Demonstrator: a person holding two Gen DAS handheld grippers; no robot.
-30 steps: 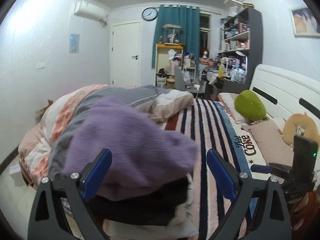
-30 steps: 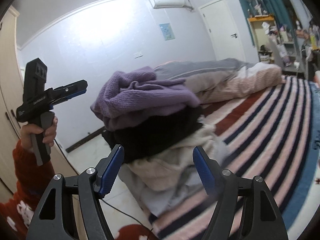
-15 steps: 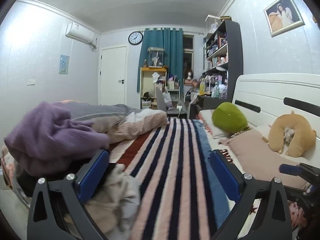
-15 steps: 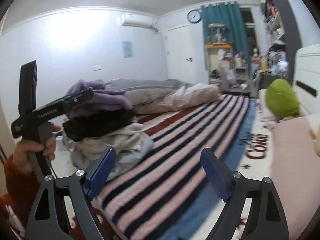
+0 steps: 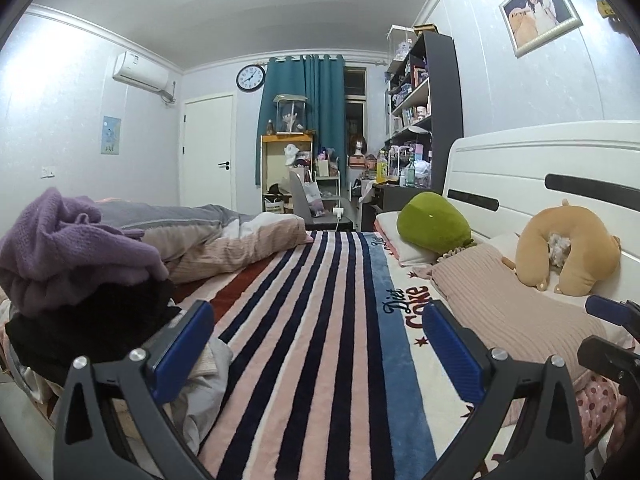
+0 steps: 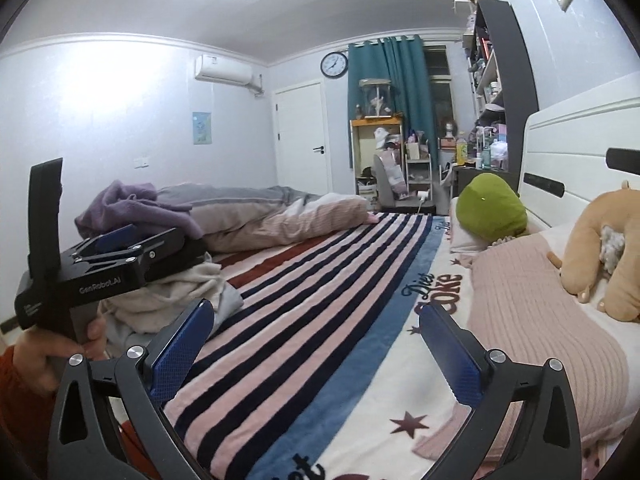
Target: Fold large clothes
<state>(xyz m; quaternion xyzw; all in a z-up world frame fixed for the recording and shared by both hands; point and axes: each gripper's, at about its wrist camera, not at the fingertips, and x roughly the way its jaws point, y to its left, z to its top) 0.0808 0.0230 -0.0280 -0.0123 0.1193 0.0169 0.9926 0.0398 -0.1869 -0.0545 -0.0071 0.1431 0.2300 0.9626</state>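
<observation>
A pile of clothes lies at the bed's left edge: a purple knit sweater (image 5: 68,248) on top, a black garment (image 5: 80,328) under it, and cream and grey pieces (image 5: 204,380) below. The pile also shows in the right wrist view (image 6: 136,208). My left gripper (image 5: 320,352) is open and empty, just right of the pile, over the striped blanket (image 5: 312,320). My right gripper (image 6: 316,352) is open and empty over the same blanket (image 6: 320,292). The left gripper's body (image 6: 104,268) shows at the left of the right wrist view, in front of the pile.
A rolled duvet (image 5: 224,240) lies behind the pile. A green pillow (image 5: 434,222), a tan neck pillow (image 5: 568,248) and a pink knit pillow (image 5: 508,312) lie by the white headboard (image 5: 540,168). A desk and shelves (image 5: 416,120) stand at the far end.
Both grippers have swung right, away from the clothes pile, toward the middle of the bed and the headboard. Both stayed open and empty.
</observation>
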